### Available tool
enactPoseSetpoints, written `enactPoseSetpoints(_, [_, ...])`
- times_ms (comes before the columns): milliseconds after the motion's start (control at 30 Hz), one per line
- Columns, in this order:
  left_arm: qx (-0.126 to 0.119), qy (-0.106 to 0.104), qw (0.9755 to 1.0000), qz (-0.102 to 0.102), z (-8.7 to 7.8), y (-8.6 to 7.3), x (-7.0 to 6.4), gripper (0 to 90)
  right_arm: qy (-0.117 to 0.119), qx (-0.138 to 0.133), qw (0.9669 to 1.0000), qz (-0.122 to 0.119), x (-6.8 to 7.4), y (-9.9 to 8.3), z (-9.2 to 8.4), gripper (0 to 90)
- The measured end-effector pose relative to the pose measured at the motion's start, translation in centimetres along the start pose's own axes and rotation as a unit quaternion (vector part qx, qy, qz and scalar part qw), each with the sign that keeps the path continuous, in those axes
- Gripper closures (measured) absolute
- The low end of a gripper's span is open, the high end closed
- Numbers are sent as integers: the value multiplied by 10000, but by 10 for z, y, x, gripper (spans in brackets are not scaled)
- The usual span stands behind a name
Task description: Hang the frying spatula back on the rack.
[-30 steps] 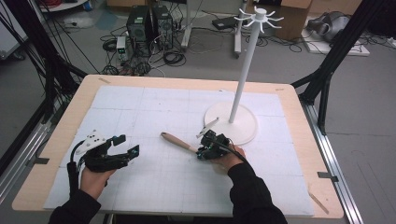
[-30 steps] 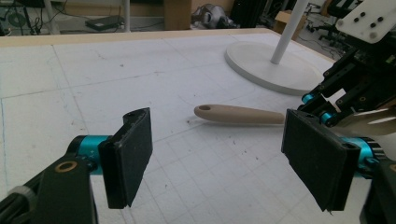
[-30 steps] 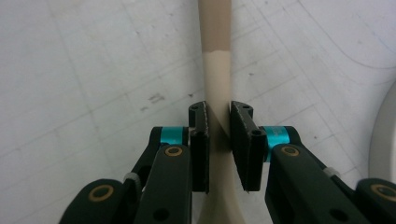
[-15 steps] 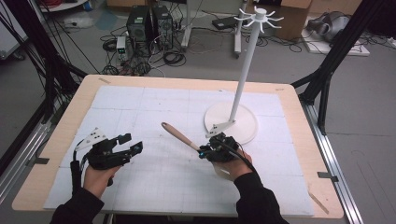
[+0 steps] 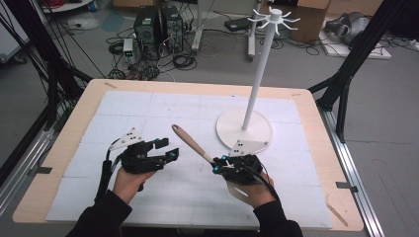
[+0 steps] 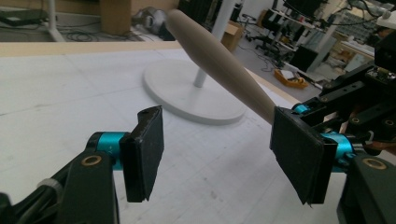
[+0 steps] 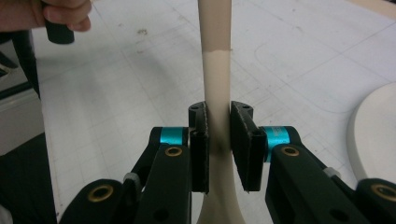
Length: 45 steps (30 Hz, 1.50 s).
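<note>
The right gripper (image 5: 218, 166) clamps the wooden-handled utensil (image 5: 190, 142) aloft — handover under way; the left gripper (image 5: 167, 150), jaws apart and just narrowing on nothing, must next close on the handle.

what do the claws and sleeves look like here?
Both the left claw and the right claw are black linkage frames with teal collars, brass pivot pins and flat black pads. Each has a grey three-cornered plate and a black cable. The sleeves are black.
</note>
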<state>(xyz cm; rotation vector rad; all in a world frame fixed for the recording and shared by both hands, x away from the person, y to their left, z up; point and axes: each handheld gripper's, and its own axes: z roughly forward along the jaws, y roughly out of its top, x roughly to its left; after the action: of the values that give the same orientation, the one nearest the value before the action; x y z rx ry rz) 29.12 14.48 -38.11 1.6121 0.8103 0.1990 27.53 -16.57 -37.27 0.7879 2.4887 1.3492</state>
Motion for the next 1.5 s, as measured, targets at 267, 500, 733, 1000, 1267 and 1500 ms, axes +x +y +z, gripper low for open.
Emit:
enactPoseSetpoints(267, [32, -157, 9998, -85, 26, 18, -15, 375, -57, -281, 9996, 87, 1, -7, -8, 779])
enactPoseSetpoints(500, [94, -200, 9993, -297, 40, 25, -23, 447, -136, -375, 9992, 62, 6, -5, -9, 778])
enactPoseSetpoints(733, [-13, -304, 9988, -392, 46, 33, -31, 607, -260, -439, 9987, -11, 11, -1, -8, 778])
enactPoseSetpoints(1000, [-219, -424, 9975, -524, 43, 47, -37, 660, -371, -616, 9974, -13, 16, 8, -14, 777])
enactPoseSetpoints(1267, [-439, -702, 9962, -254, 42, 64, -54, 728, -359, -858, 9957, 20, 18, 15, -18, 776])
enactPoseSetpoints(1500, [-511, -894, 9947, 34, 39, 75, -59, 734, -285, -982, 9948, -36, 19, 22, -25, 778])
